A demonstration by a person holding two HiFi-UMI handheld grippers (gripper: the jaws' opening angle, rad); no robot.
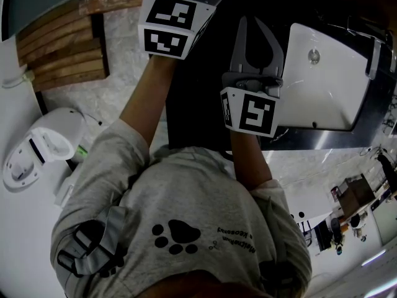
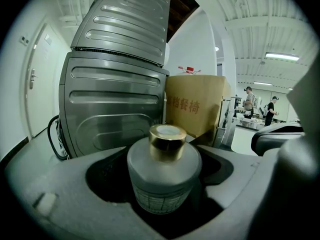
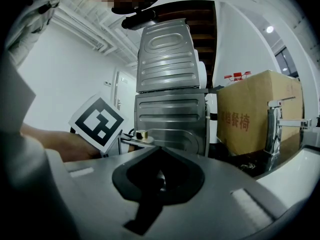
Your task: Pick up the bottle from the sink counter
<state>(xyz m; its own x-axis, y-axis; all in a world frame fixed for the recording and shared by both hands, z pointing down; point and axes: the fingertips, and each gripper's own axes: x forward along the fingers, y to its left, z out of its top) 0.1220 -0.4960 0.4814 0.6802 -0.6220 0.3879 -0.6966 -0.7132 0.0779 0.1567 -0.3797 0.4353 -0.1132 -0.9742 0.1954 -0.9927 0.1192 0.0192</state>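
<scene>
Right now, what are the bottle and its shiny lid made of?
The bottle looks like frosted glass: it is grey, matte and cloudy, though it could be plastic. Its lid looks like gold-coloured metal, shiny with bright reflections. It could also be metal-coated plastic.

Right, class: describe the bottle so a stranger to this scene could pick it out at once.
Find the tall ribbed silver metal appliance with the brown cardboard box beside it. In front of them, the left gripper clasps a squat frosted grey glass bottle; its shiny gold cap sets it apart.
</scene>
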